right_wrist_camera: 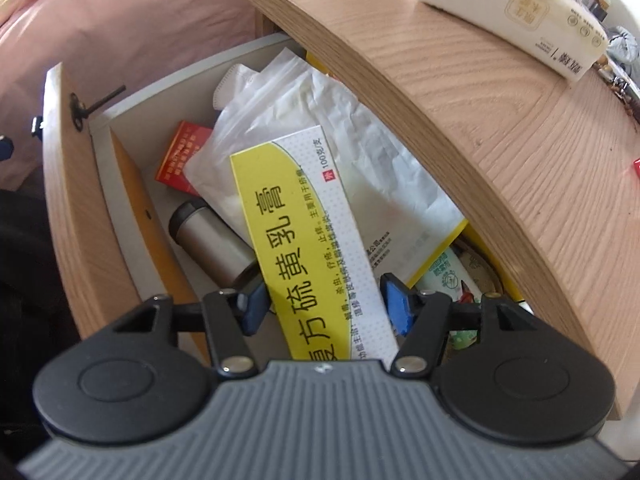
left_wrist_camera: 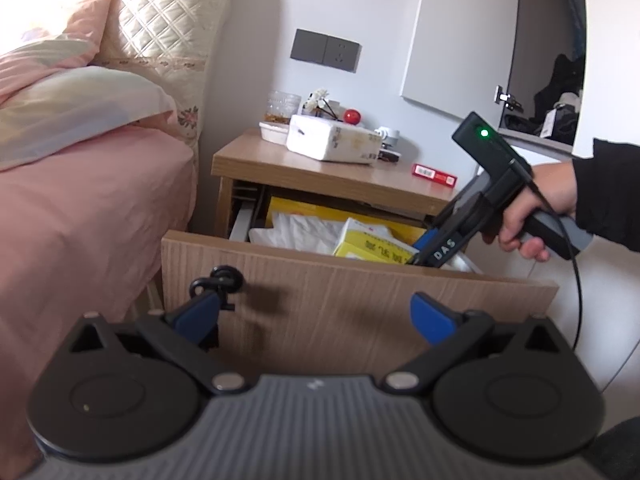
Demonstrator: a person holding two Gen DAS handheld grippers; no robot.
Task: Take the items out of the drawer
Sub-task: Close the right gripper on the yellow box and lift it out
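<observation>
Right gripper [right_wrist_camera: 324, 304] seemingly clamps yellow ointment box [right_wrist_camera: 308, 240] inside open drawer [left_wrist_camera: 352, 300]; left gripper [left_wrist_camera: 314, 312] spread, before drawer front.

Drawer [left_wrist_camera: 352, 292] open below nightstand [left_wrist_camera: 320, 172], bed [left_wrist_camera: 80, 200] left. In drawer: box [right_wrist_camera: 304, 232] over bag [right_wrist_camera: 320, 120], flask [right_wrist_camera: 208, 240] left. Tissue pack [left_wrist_camera: 332, 142] on nightstand.

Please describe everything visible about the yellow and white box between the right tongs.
The yellow and white box is a long, flat carton, apparently cardboard, printed with large black Chinese characters. It lies tilted over a white plastic bag and a silver cylinder inside the open drawer. The right tongs have a blue pad at each long side; firm contact is unclear.
</observation>
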